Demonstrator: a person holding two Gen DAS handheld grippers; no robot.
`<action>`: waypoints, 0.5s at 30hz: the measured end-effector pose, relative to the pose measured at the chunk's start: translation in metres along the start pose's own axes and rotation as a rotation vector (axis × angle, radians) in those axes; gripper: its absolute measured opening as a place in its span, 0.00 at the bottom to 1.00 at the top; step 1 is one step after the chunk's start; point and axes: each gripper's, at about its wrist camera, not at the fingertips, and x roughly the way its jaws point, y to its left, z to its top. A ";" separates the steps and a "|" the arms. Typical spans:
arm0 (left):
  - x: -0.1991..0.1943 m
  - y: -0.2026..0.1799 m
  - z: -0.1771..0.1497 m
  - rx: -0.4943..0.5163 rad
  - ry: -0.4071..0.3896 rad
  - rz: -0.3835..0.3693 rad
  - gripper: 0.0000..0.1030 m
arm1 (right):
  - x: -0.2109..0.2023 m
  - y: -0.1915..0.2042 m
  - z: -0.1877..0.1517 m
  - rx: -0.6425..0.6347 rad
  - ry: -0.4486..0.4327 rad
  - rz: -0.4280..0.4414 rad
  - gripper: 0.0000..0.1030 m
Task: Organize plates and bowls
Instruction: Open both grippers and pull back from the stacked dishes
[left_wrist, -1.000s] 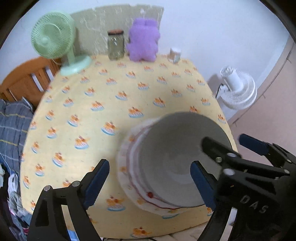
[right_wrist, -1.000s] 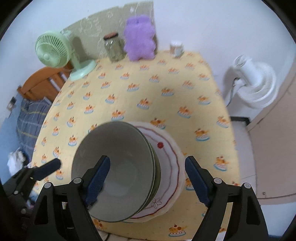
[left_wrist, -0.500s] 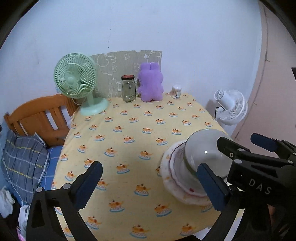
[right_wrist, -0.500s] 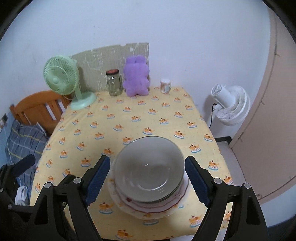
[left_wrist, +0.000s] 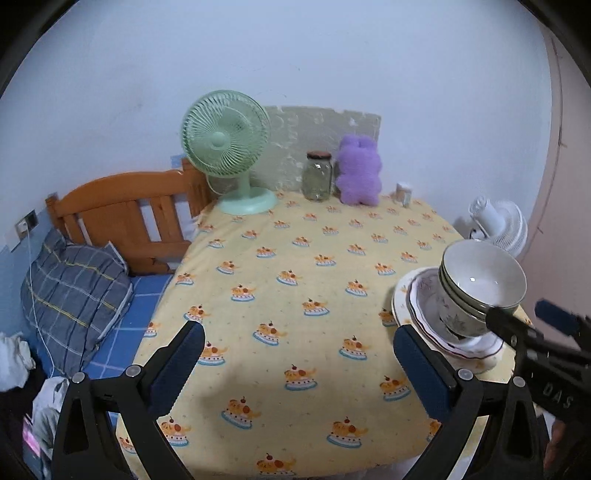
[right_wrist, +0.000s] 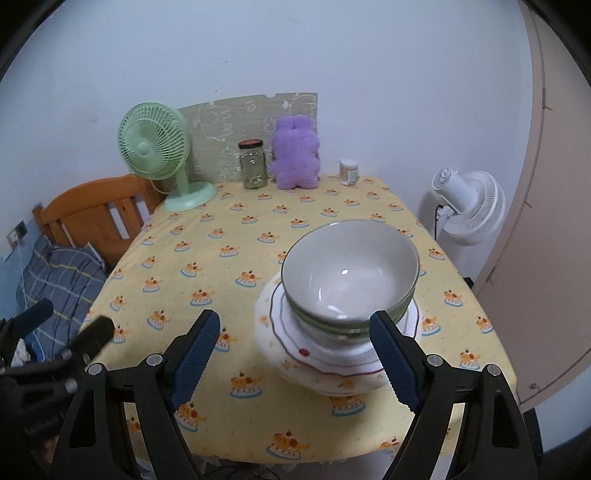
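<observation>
A stack of grey-white bowls (right_wrist: 351, 273) with green rims rests on a pile of white plates (right_wrist: 332, 354) with red-brown edging, near the table's front right. The same bowls (left_wrist: 480, 284) and plates (left_wrist: 421, 314) show at the right of the left wrist view. My left gripper (left_wrist: 299, 354) is open over bare cloth, well left of the stack, with nothing between its fingers. My right gripper (right_wrist: 295, 343) is open too, in front of the stack; its right finger (right_wrist: 391, 358) overlaps the plates in view without touching them. Each gripper shows at the edge of the other's view.
The yellow cake-print tablecloth (left_wrist: 295, 258) covers the table. Along the back stand a green desk fan (left_wrist: 225, 147), a glass jar (left_wrist: 317, 177), a purple plush toy (left_wrist: 358, 170) and a small pot (left_wrist: 404, 192). A white floor fan (right_wrist: 469, 206) stands right; a wooden bed (left_wrist: 122, 218) lies left.
Both grippers have drawn back from the stack, which now looks smaller and farther. The left gripper's jaws widened and swung left off the bowls. The stack itself has not moved.
</observation>
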 end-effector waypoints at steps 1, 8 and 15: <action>-0.002 0.001 -0.003 -0.005 -0.020 0.015 1.00 | 0.000 0.001 -0.004 -0.002 0.001 0.000 0.82; -0.011 0.001 -0.021 -0.001 -0.010 0.027 1.00 | -0.010 0.001 -0.025 -0.014 -0.003 -0.006 0.82; -0.019 0.002 -0.027 -0.007 -0.015 0.017 1.00 | -0.018 -0.003 -0.034 0.014 -0.010 -0.008 0.83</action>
